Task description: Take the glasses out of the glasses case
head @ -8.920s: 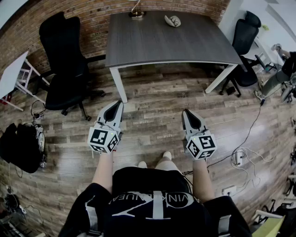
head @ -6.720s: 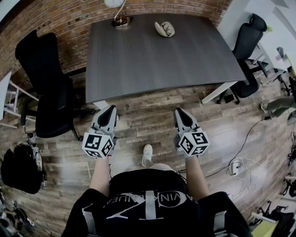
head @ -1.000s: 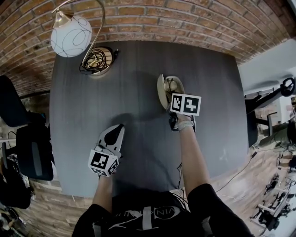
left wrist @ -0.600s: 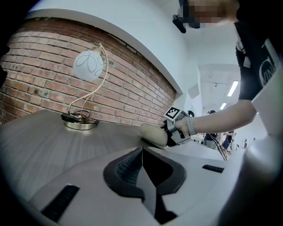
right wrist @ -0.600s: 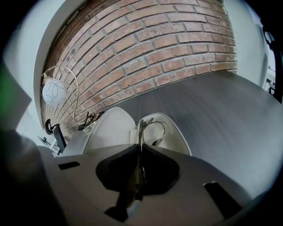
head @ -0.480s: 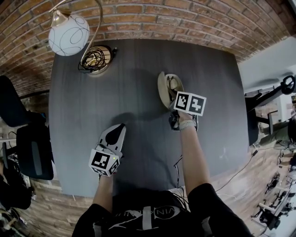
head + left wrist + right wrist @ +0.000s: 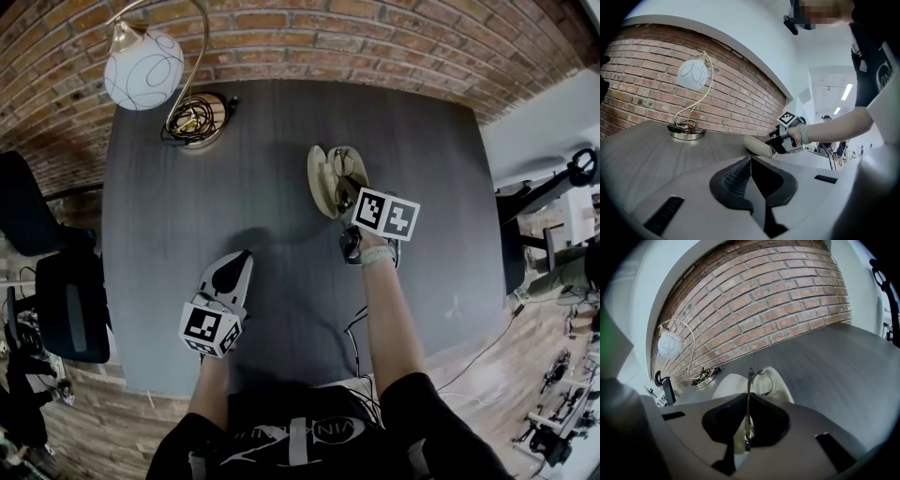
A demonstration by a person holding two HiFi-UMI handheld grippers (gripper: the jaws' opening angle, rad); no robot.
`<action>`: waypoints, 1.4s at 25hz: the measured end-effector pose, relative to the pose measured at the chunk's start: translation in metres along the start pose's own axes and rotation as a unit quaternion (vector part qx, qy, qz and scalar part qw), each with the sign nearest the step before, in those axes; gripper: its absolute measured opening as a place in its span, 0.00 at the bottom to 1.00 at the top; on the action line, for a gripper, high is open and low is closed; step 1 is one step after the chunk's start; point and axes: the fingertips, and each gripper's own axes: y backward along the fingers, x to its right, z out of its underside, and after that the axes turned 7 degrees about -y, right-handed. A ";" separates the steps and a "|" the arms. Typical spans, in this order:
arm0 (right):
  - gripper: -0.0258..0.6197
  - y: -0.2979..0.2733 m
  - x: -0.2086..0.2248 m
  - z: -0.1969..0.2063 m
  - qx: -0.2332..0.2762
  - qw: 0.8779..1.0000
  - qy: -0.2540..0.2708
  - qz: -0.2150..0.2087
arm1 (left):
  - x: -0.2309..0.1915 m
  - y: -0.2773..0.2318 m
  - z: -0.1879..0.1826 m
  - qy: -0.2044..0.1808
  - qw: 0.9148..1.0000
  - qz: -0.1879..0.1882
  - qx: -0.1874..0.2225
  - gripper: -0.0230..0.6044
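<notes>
Jaws of our right hand-held gripper [image 7: 747,397] pinch the glasses [image 7: 749,380] edge-on, lengthwise toward the open glasses case [image 7: 726,383]; left hand-held gripper [image 7: 751,161] closed, empty.

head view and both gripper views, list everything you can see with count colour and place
table: 1, dark grey, against the brick wall
brick wall: 1, red-brown, behind the table
lamp: 1, white globe on a gold stem, table's far left corner
glasses case: 1, cream, open, mid-table
glasses: 1, thin metal, over the case
office chair: 1, black, left of the table
left hand-held gripper: 1, grey, jaws together, empty
right hand-held gripper: 1, grey, shut on the glasses
</notes>
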 end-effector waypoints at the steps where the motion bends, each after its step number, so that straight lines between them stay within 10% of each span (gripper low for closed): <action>1: 0.09 0.001 -0.004 -0.001 0.003 1.000 0.002 -0.006 | 0.001 0.001 -0.001 -0.001 1.000 0.000 0.001 0.07; 35: 0.09 0.114 -0.088 0.027 0.086 0.990 0.041 -0.107 | -0.013 0.076 -0.037 -0.026 0.998 -0.030 0.038 0.06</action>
